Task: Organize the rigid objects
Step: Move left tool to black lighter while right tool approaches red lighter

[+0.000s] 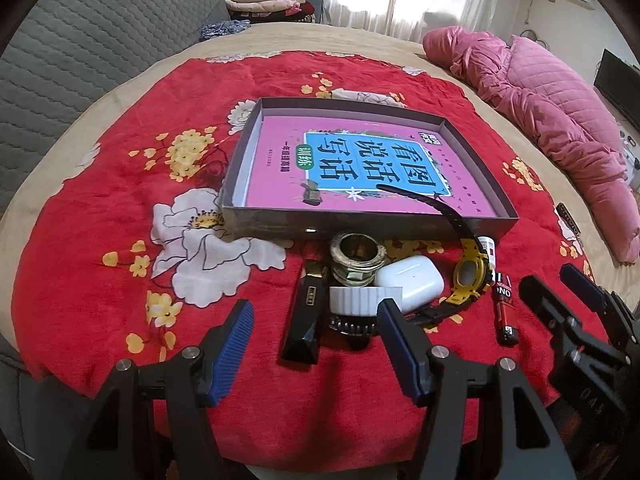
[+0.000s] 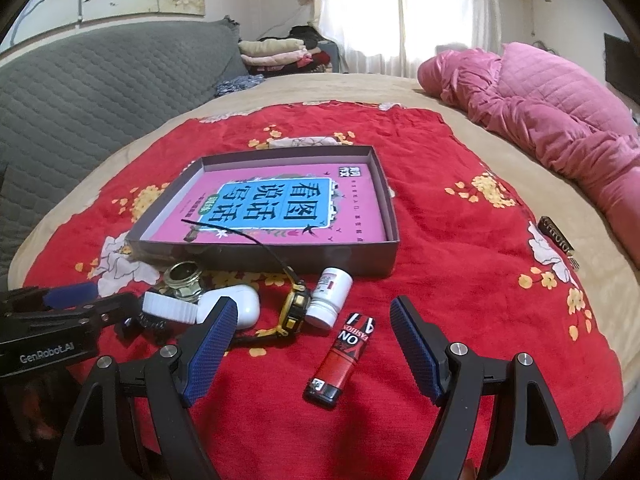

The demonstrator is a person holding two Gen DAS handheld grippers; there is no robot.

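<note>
A shallow grey box sits in the middle of a red flowered blanket on a bed, with a pink book lying flat inside it. A cluster of small things lies just in front of the box's near wall. A yellow watch stands on its edge, and its black strap reaches up over the wall into the box. Beside it are a white earbud case, a brass fitting, a white ribbed cap, and a black bar lying lengthwise.

The left gripper hovers just short of this cluster with its blue pads spread wide, holding nothing; the white cap and black bar lie in line with the gap.

The right wrist view shows more clearly a white pill bottle tipped on its side against the watch; from the left camera only its top peeks out behind the watch. A red lighter lies nearest the right gripper, whose fingers are also set well apart and empty, with the lighter in line between them. This view also catches the left gripper from the side, close to the white cap.

A pink quilt is bunched along the bed's right side, and a grey padded headboard stands on the left.
</note>
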